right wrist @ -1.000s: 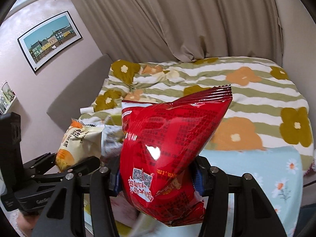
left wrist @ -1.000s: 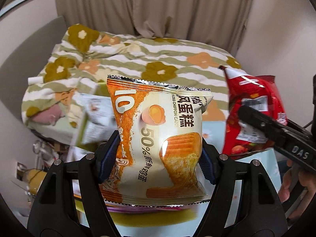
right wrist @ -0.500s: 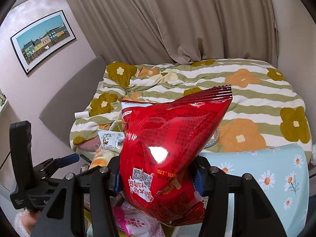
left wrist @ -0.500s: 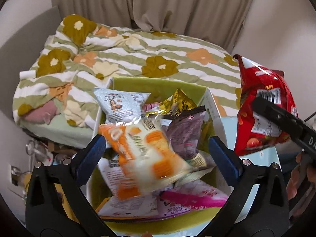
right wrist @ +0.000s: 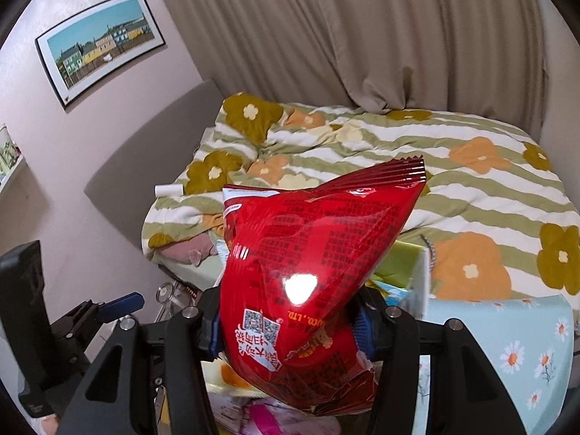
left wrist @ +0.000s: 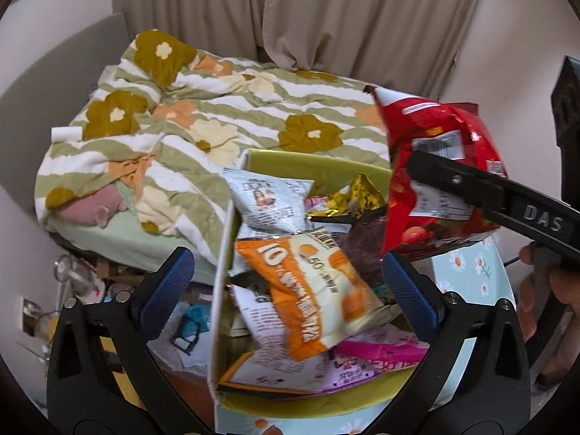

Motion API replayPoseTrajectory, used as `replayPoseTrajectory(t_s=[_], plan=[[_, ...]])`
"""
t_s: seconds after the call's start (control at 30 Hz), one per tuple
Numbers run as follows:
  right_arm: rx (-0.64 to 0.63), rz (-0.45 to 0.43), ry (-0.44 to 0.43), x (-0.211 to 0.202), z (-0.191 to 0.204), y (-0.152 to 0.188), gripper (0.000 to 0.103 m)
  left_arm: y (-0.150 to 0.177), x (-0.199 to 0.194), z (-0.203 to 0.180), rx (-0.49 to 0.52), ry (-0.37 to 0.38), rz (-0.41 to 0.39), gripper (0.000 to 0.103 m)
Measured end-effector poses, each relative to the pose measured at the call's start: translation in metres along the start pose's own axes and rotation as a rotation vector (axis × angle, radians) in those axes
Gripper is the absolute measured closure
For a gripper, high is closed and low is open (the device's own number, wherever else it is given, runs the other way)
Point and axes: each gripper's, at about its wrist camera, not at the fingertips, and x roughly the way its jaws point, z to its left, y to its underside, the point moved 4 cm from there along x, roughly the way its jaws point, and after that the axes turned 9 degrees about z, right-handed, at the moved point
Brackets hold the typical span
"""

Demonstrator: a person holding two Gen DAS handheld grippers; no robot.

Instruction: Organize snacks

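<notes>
My left gripper (left wrist: pixel 288 279) is open and empty above a yellow-green box (left wrist: pixel 319 166) full of snack bags. The orange-and-cream cake bag (left wrist: pixel 311 290) lies on top of the pile in the box, between my blue pads but free of them. A silver bag (left wrist: pixel 268 203), a gold bag (left wrist: pixel 359 199) and a pink bag (left wrist: pixel 366 357) lie around it. My right gripper (right wrist: pixel 290 328) is shut on a red snack bag (right wrist: pixel 311 264), also seen in the left wrist view (left wrist: pixel 438 174), held upright over the box's right side.
The box stands on a table with a light-blue daisy cloth (right wrist: pixel 507 355). Behind it is a bed with a green-striped flower quilt (left wrist: pixel 217 108). Curtains (right wrist: pixel 362 36) hang behind the bed. Clutter lies on the floor at the left (left wrist: pixel 90 282).
My left gripper opened and let go of the cake bag, which dropped onto the pile in the box. The right gripper kept its hold on the red bag and moved closer over the box.
</notes>
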Motion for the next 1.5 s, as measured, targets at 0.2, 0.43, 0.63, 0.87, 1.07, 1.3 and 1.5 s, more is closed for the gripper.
replayPoseTrajectory(t_s=[0.2,0.43,0.63,0.87,1.07,1.3,1.5], plan=[[0.025,0.044,0.004,0.024,0.005,0.003,0.01,0.006,0.006,0.016,-0.003,-0.004,0.021,0.0],[0.052,0.033,0.03,0.03,0.002,0.014,0.003,0.018,0.014,0.019,-0.006,0.003,0.049,0.0],[0.046,0.002,0.025,0.017,0.004,0.018,0.003,0.026,0.005,0.014,-0.006,-0.011,0.032,0.0],[0.025,-0.083,0.029,-0.033,0.005,0.034,0.003,0.032,-0.032,-0.011,0.007,-0.043,-0.048,0.0],[0.027,-0.174,0.103,-0.104,0.001,0.062,0.001,0.045,-0.078,-0.047,0.03,-0.059,-0.155,0.0],[0.045,-0.228,0.231,-0.162,-0.02,0.11,0.001,0.074,-0.115,-0.09,0.066,-0.091,-0.253,0.0],[0.07,-0.242,0.385,-0.196,-0.041,0.159,0.001,0.105,-0.131,-0.114,0.095,-0.096,-0.304,0.0]])
